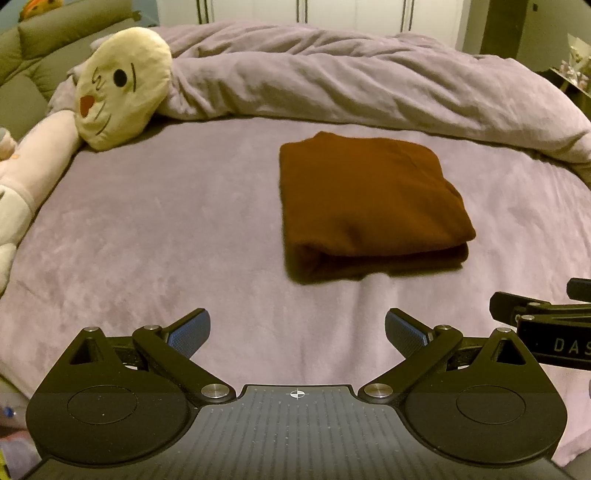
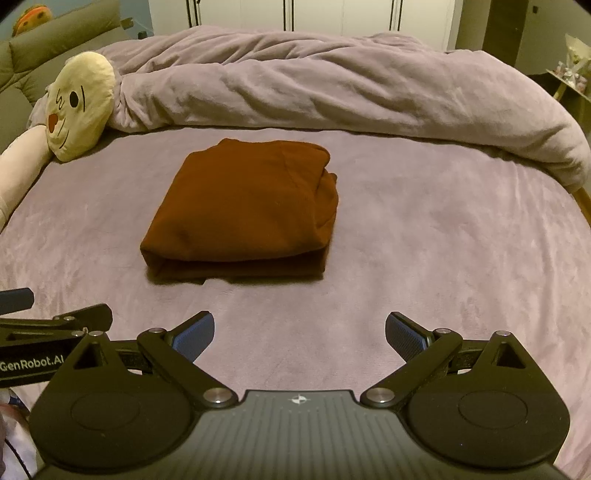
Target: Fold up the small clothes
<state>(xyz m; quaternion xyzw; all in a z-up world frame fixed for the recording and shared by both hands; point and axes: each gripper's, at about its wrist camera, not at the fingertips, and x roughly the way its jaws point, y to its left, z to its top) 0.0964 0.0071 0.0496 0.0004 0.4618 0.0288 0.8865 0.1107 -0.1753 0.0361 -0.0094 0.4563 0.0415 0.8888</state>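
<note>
A bed (image 1: 155,229) covered in a mauve plush sheet fills both views. Along its far edge lies a rumpled duvet (image 1: 351,85) of the same mauve, bunched in thick folds from the left side to the right edge. At the far left corner a cream plush toy (image 1: 122,88) with a stitched face leans against the duvet's end. Beyond the left edge stands an olive padded headboard (image 1: 48,40). Pale wardrobe doors (image 2: 340,14) stand behind the bed.
</note>
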